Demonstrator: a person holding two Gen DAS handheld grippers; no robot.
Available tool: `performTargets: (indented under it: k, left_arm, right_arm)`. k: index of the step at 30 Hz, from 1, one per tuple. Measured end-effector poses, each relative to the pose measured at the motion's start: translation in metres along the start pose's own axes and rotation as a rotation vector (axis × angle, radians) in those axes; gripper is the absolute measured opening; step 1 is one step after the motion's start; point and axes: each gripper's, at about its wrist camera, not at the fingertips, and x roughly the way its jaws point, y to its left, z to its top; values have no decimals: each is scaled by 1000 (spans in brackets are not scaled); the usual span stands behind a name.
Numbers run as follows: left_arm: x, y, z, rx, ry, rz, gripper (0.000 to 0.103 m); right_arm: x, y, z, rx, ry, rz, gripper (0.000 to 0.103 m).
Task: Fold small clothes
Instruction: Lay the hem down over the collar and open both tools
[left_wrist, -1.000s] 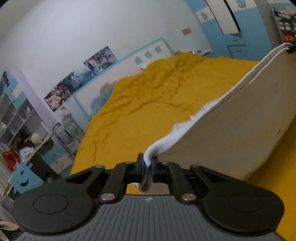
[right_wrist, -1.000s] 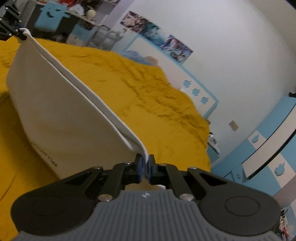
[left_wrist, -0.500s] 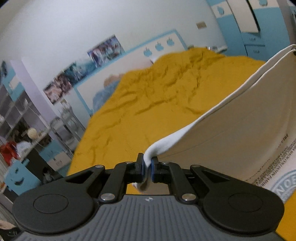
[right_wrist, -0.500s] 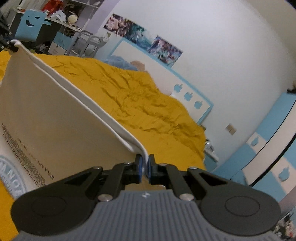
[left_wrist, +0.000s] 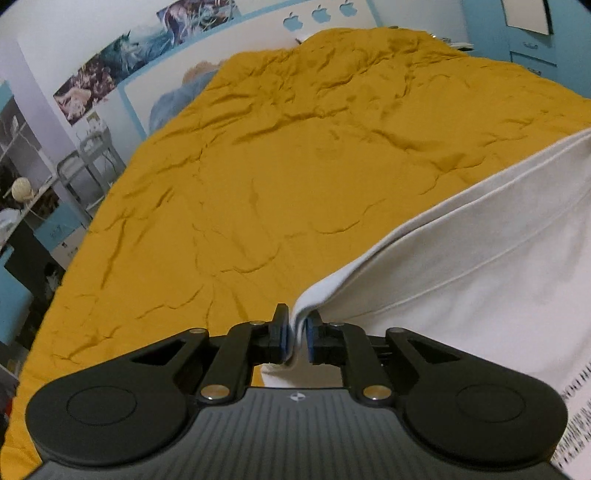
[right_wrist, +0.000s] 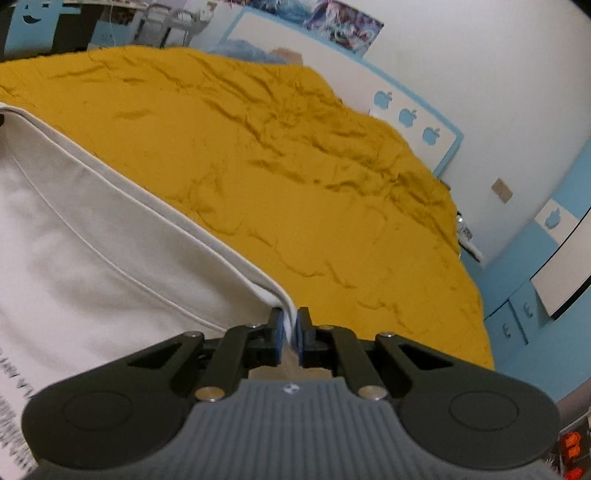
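A: Start nearest the cameras. What are the tongs doing?

B: The left tongs are pinched closed on a corner of the white garment, with the cloth bunched between the blue pads. The right tongs are closed the same way on another corner of that garment.

A: And where does the garment sit?

B: It stretches between the two tongs. In the left wrist view it runs from the pads toward the right side; in the right wrist view it runs toward the left side. A doubled hem edge with a stitched seam shows along its far border. Black printed lettering appears low on the fabric near the frame edge, too blurred to read. Whether the lower part rests on the bed, I cannot tell.

A: What lies beyond it?

B: A bed under a wrinkled mustard-yellow cover fills the middle of both views. At the far edge of the bed a blue pillow lies by a white headboard with blue apple shapes. Posters hang on the wall above. Beyond the bed's right edge stands a blue cabinet; beyond its left edge, cluttered shelves.
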Motion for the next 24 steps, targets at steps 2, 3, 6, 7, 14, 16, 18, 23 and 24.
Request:
performTargets:
  k: [2,3,6,7,14,16,18,23,24]
  left_arm:
    - [6,1,-1,-12,2,1,24]
    - [6,1,-4,-18,-2,3,27]
    - [11,8,-4,-28,-10,43,29]
    - [10,13,-4,-39,-12,58,29]
    - [-28,34,-12,-193,-32,-138,29]
    - [-46,24,-22,-204,-33,-266,29]
    - [-61,9,-35,-204,-27,-385,29]
    - [-61,-34,-56,-164,35,-447,28]
    - [-54,-37,-57,-175,56,-436,27]
  right_arm:
    - [15,3,-2,13,2,-6,2]
    - [23,4,-2,24,1,-13,7]
    - [33,0,-3,69,-2,-61,21]
    - [33,-3,-4,91,1,-65,24]
    - [4,-18,-14,299,21,161,24]
    - [-7,-7,-16,366,54,309,24]
    - [-19,10,-21,407,76,441,24]
    - [-29,61,-35,410,126,533,22]
    - [-25,69,-37,406,132,516,22]
